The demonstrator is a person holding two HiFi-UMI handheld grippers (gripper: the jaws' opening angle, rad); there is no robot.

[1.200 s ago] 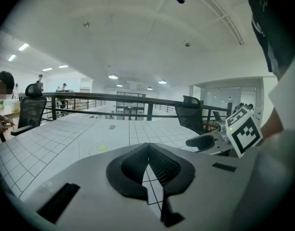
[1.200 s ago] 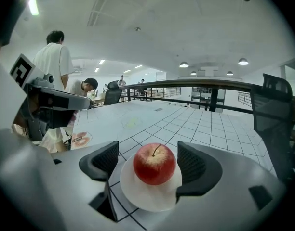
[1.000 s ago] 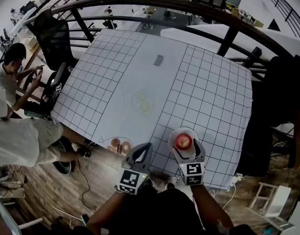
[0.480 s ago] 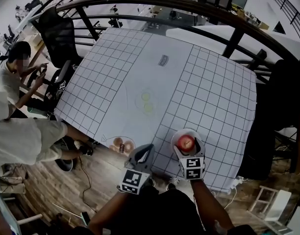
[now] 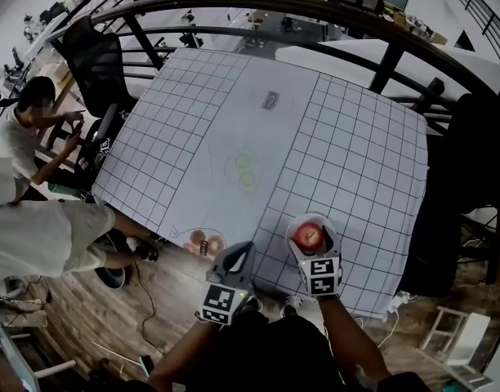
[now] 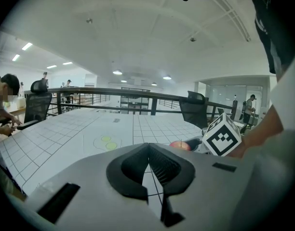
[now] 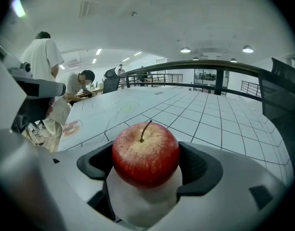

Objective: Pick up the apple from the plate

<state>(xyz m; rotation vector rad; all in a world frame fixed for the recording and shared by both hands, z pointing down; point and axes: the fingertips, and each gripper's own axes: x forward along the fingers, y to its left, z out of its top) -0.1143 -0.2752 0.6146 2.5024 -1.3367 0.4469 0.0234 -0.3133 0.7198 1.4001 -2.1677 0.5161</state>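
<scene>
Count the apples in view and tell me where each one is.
1. The apple is over the white plate at the table's near edge, gripped between the right gripper's jaws. No other apple shows in any view.

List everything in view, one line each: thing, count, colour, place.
apple: one, red, on the plate, near table edge
plate: one, white, under the apple
table: one, white with black grid, centre
round marks: two, yellow-green, mid-table
disc: one, brownish, near table edge
chair: one, black, far left corner
bystanders: two, light tops, left of table
left gripper: one, grey, jaws shut, empty
right gripper: one, grey, jaws against the apple's sides
</scene>
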